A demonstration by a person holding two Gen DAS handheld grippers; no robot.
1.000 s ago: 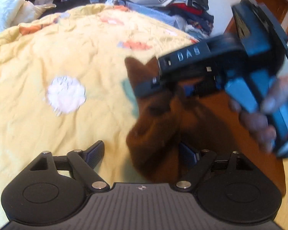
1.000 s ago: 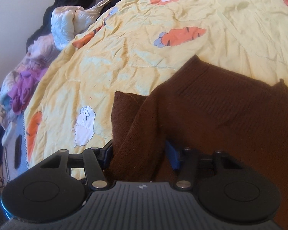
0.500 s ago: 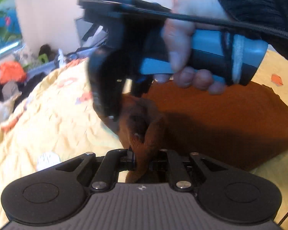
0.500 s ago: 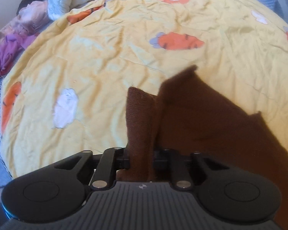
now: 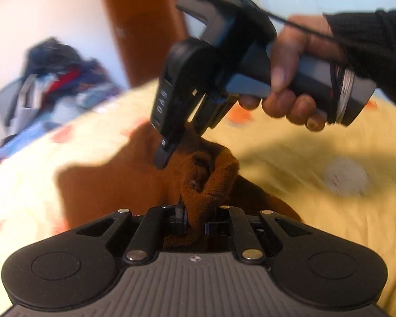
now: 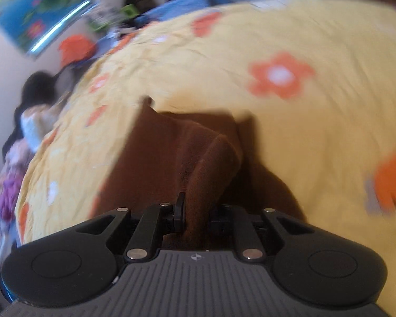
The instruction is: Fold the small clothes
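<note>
Left wrist view: my left gripper (image 5: 194, 220) is clamped on a bunched ridge of the brown knit (image 5: 208, 182) — the cloth rises straight out of the narrow gap between the fingers.
Right gripper, same view: the right gripper (image 5: 169, 153) comes down from above with its tips at the knit just past my pinch; the person's hand (image 5: 290, 79) wraps the handle, dark sleeve (image 5: 377, 42) behind it.
Right wrist view: the right gripper (image 6: 196, 215) has a fold of the knit (image 6: 206, 163) between its fingers, and the jaws are opening a little on it; the pads look to me as if they still press the cloth.
Knit, where it is: mostly spread on the yellow quilt (image 6: 316, 132), with one gathered part lifted into both grippers, which sit close together.
Surroundings: heaps of clothes (image 5: 52, 79) lie beyond the quilt's far edge; both views are motion-blurred.
Risk one: with the right jaws easing, the fold could slip out mid-carry and the layer would drop crooked.
Risk two: both pinches hold bunched cloth rather than a clean edge — laid down like this, I'd expect a lumpy fold.
Risk three: the grippers are so close they could knock together, or one could catch the other's piece.
Pose, left: pitched down at the quilt, low over it.
Pose, right: steeper, tips down, handle up and to the right in the left wrist view.
</note>
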